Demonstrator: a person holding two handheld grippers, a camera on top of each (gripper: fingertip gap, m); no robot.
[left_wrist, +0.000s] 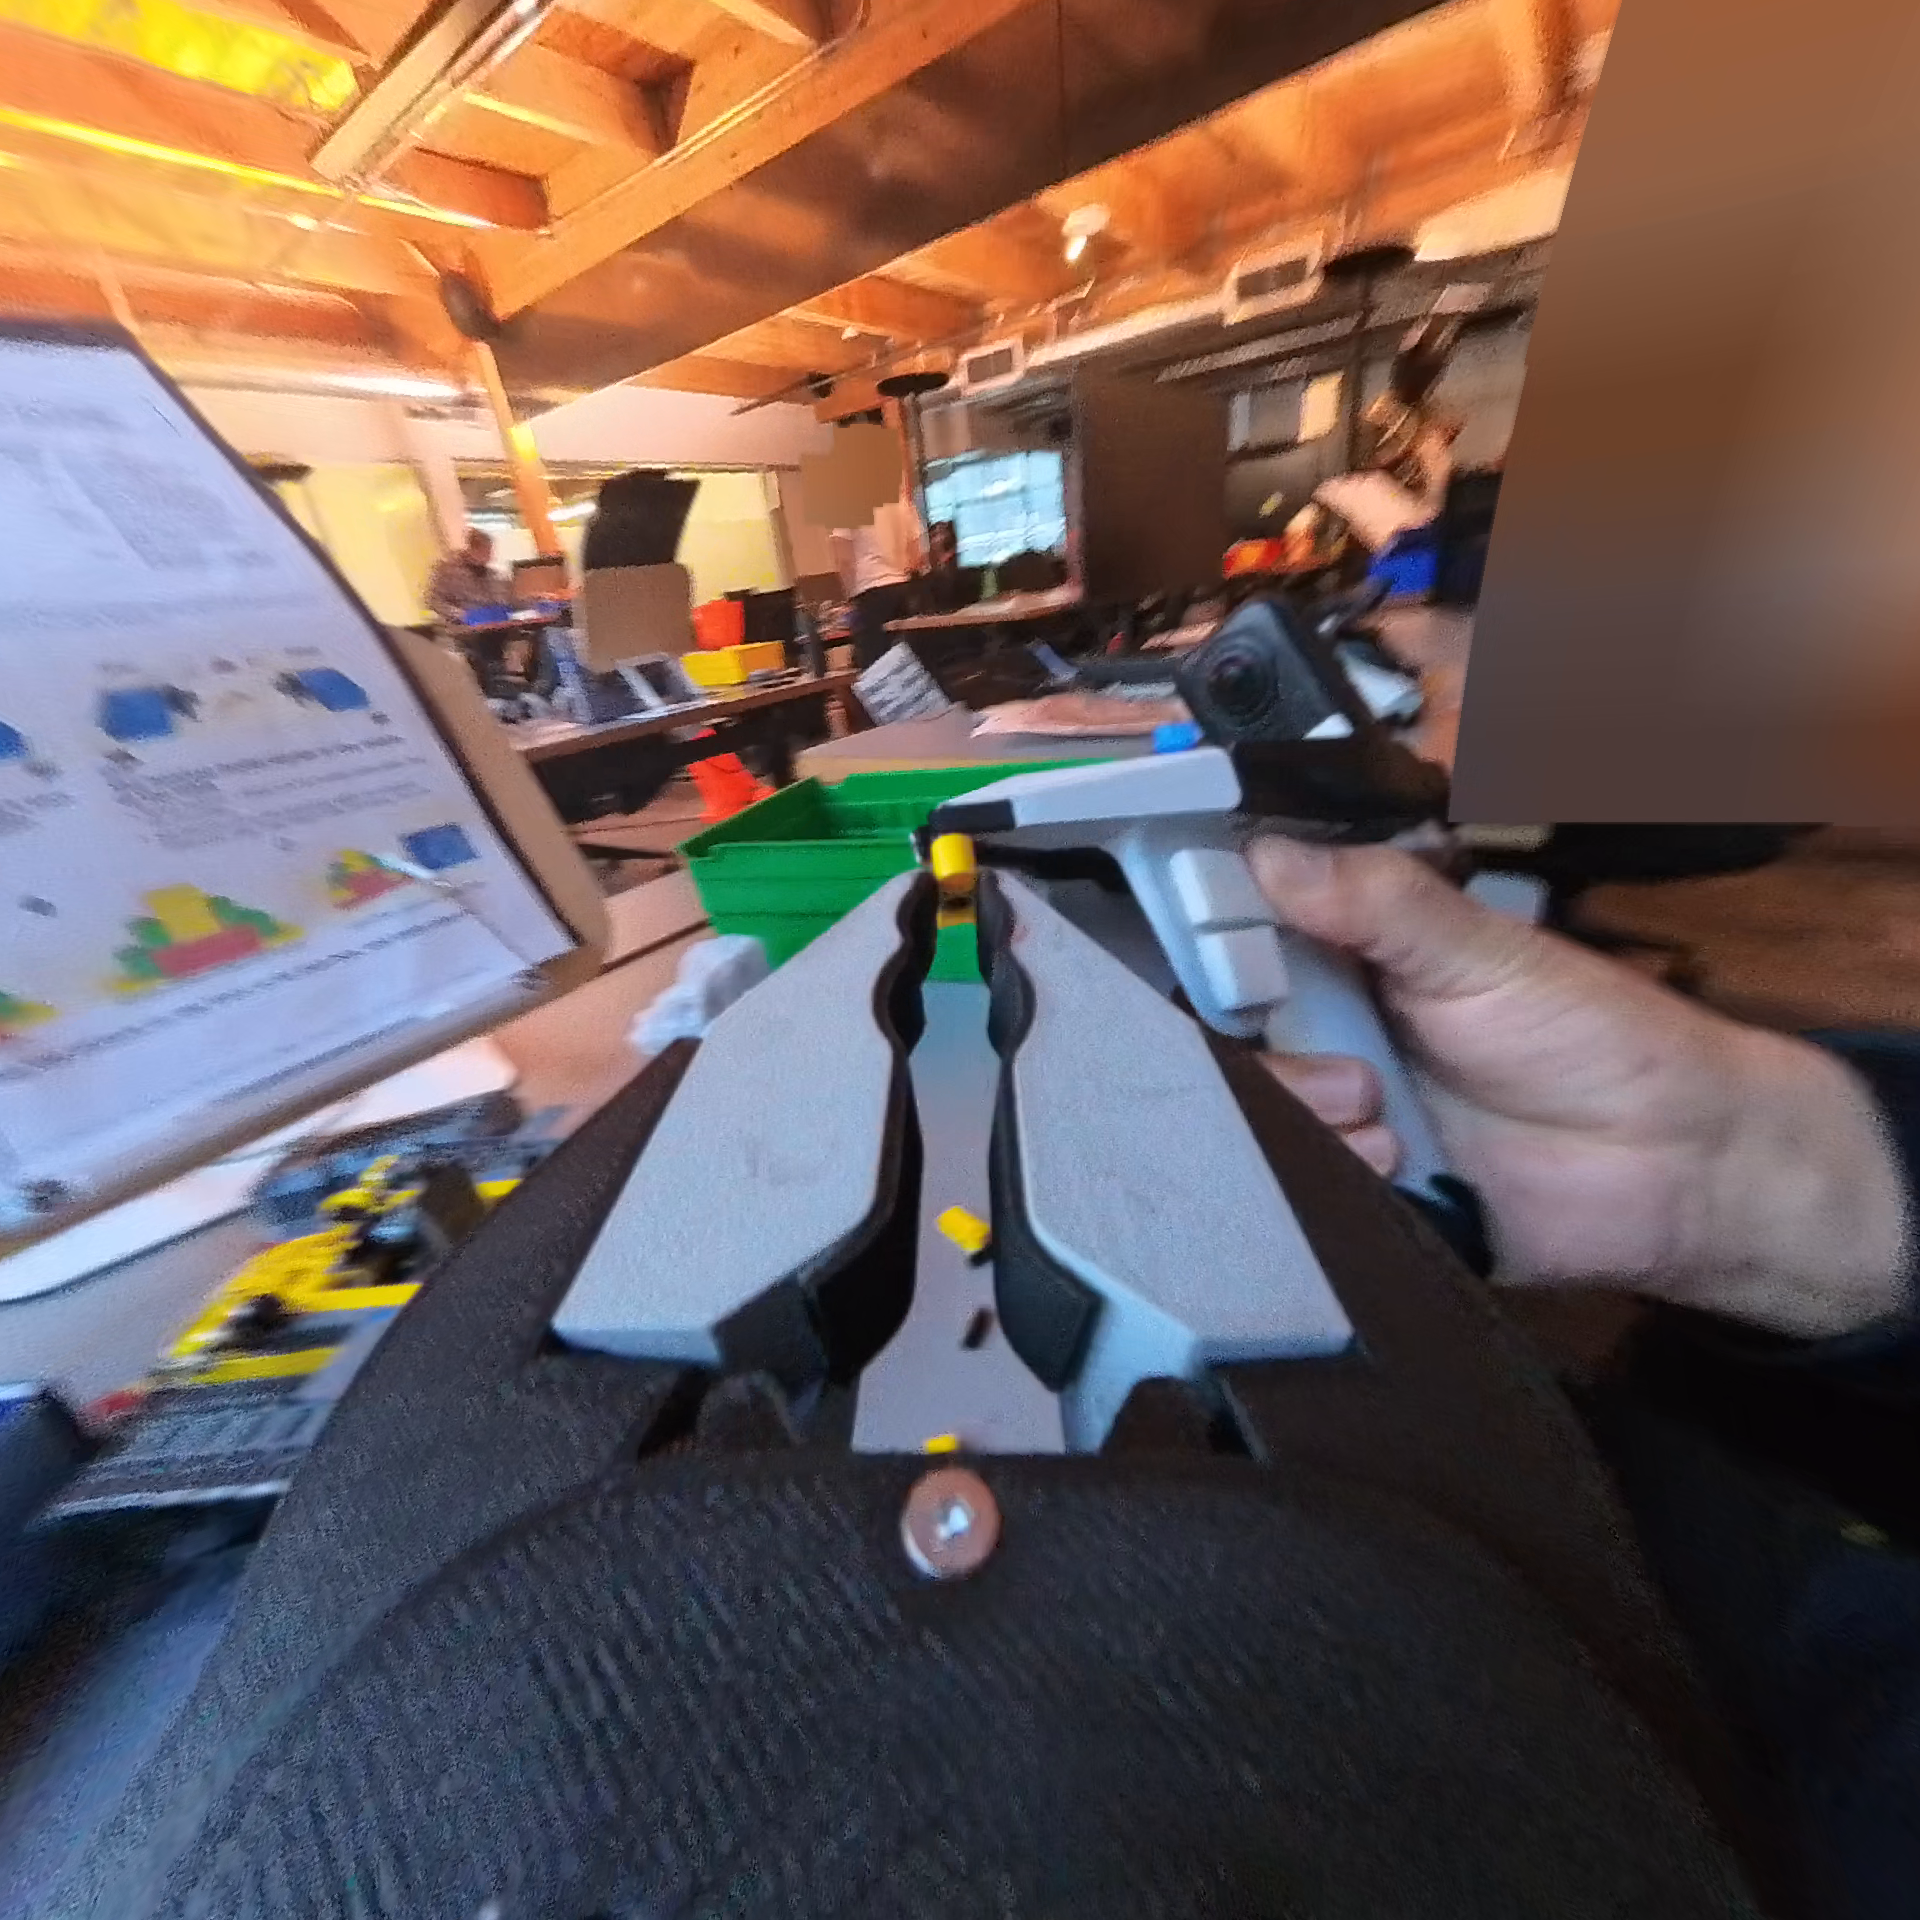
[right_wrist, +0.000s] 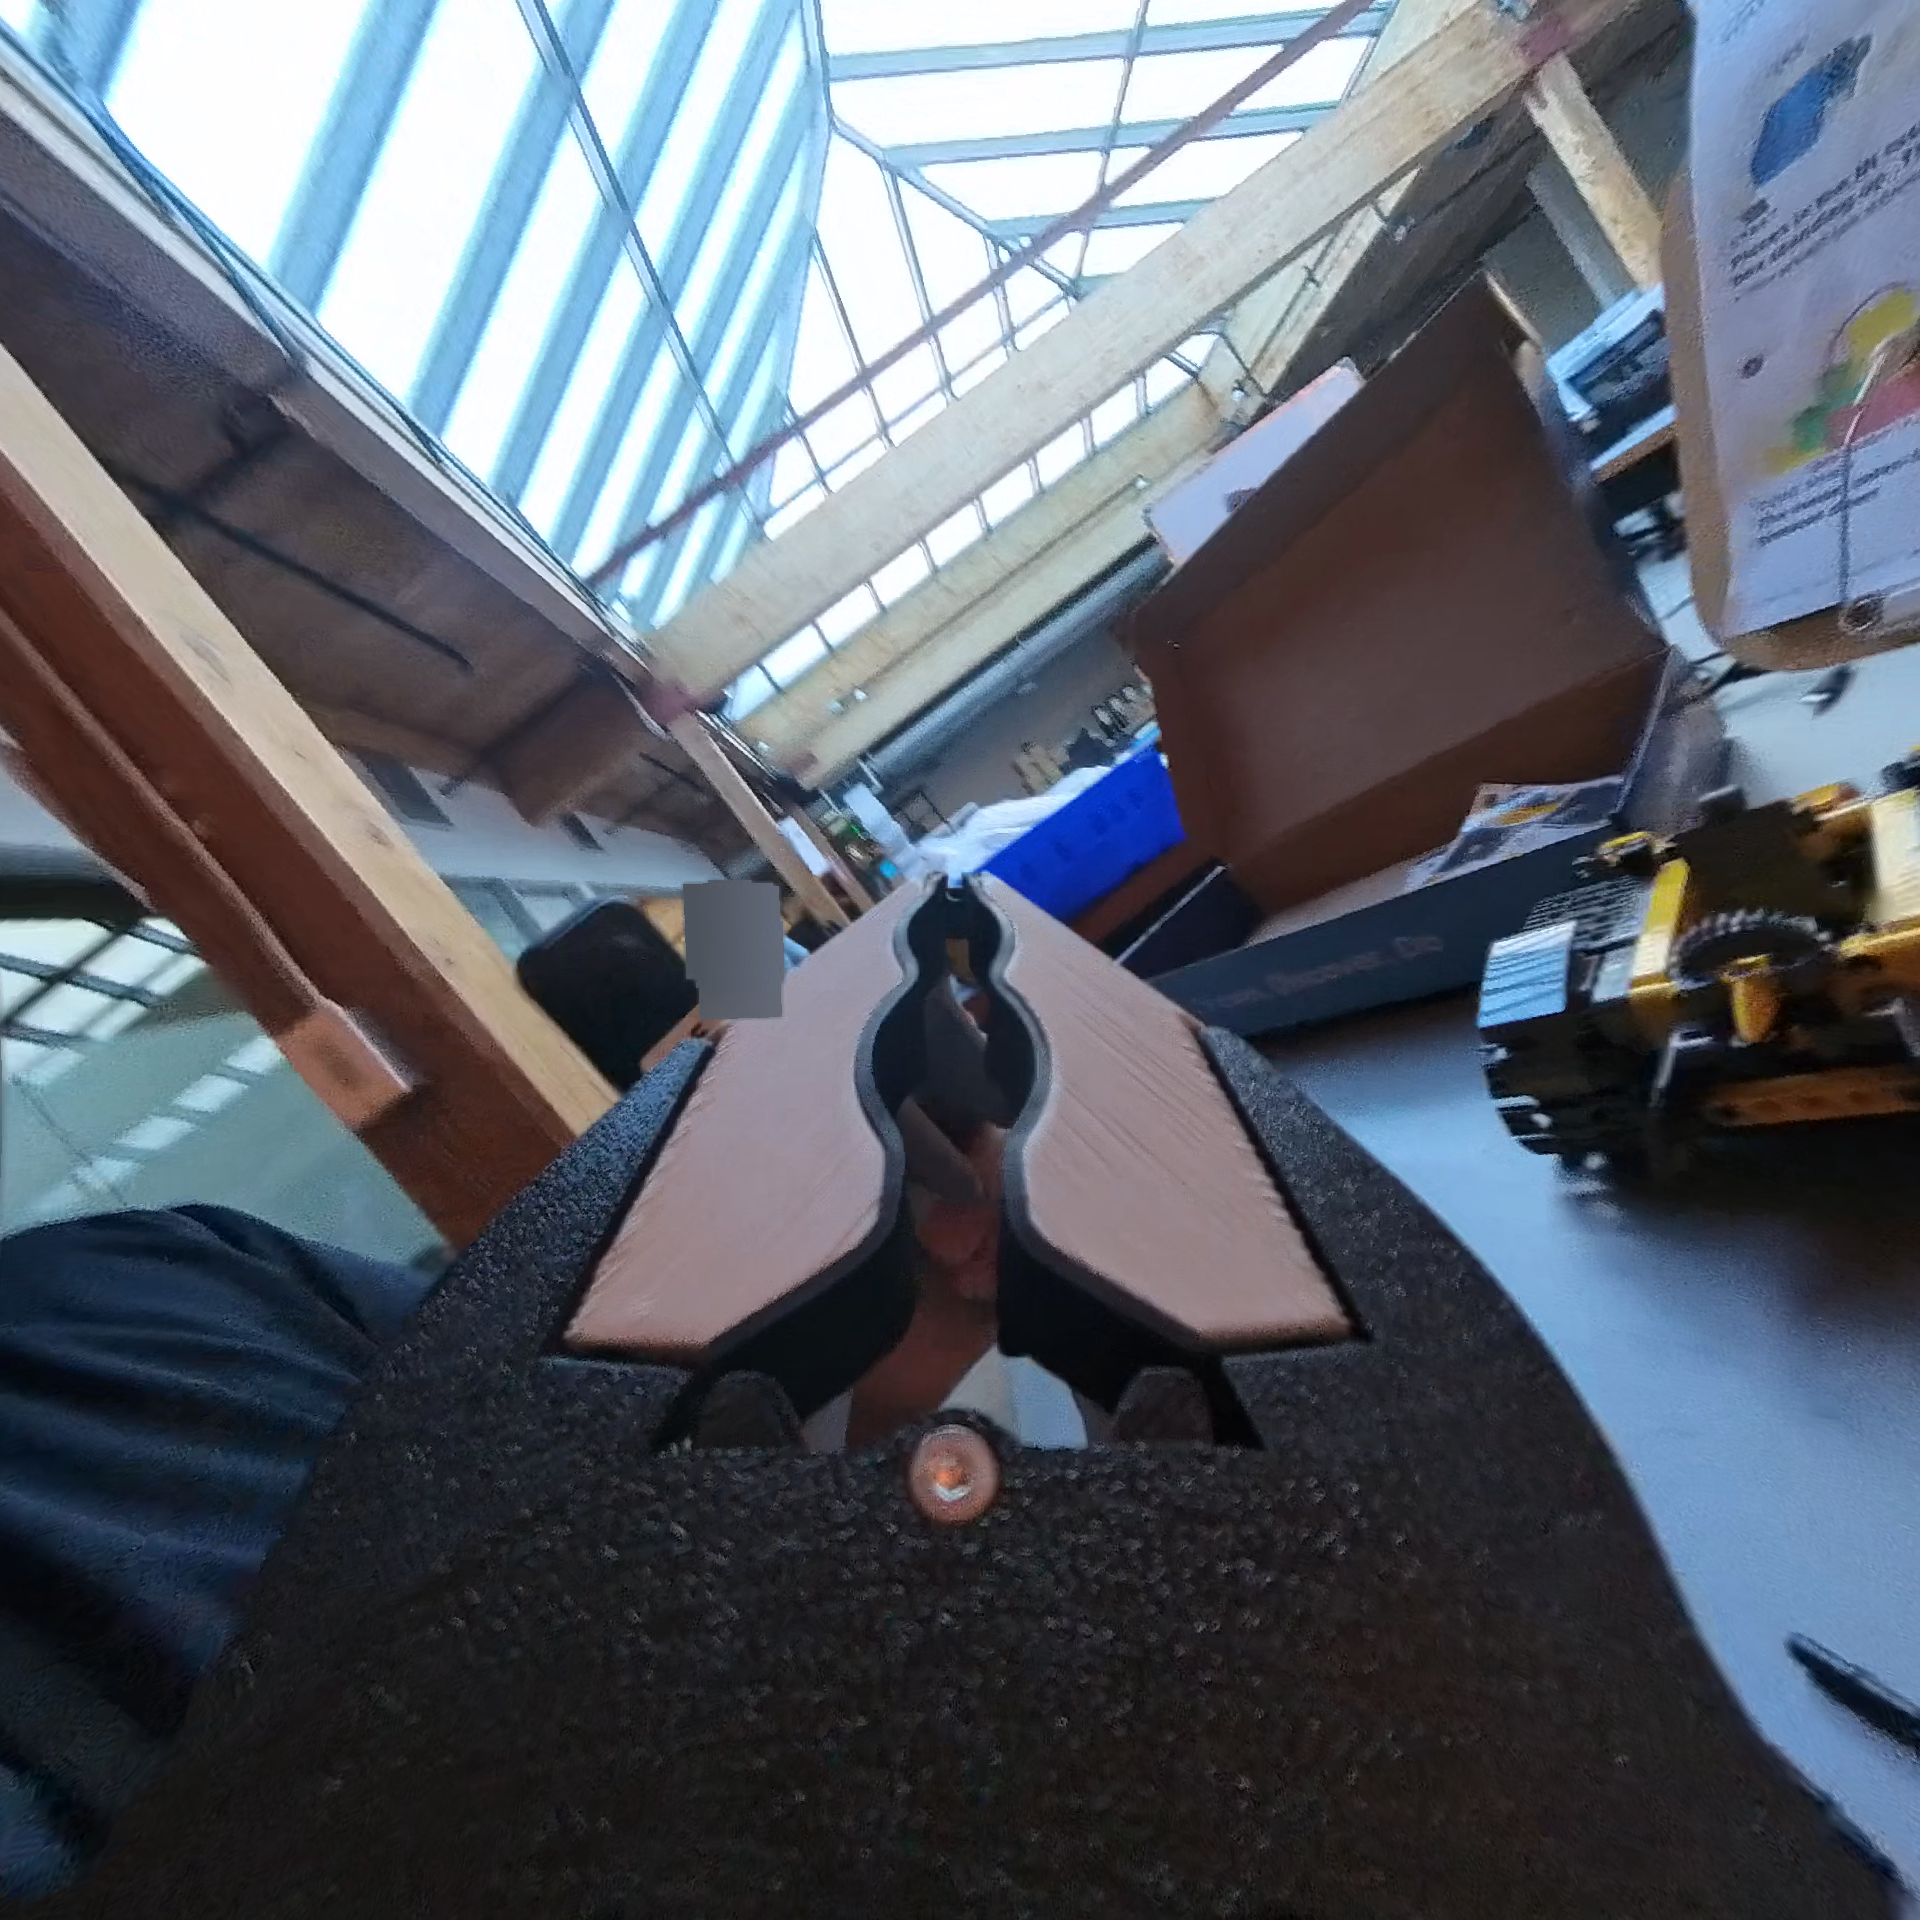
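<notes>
Left claw (left_wrist: 953, 902) pinches a small yellow cylindrical piece (left_wrist: 952, 865); right claw (right_wrist: 957, 889) clenched.

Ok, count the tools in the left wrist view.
2. Left tool in the foreground, pinching a yellow piece; right tool at right, held by a hand.

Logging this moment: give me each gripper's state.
Left gripper: shut on a small yellow piece.
Right gripper: shut on a small dark piece.

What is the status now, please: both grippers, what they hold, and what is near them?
Left gripper shut on small yellow piece. Right gripper shut at the same piece. Green bin just behind.
</notes>
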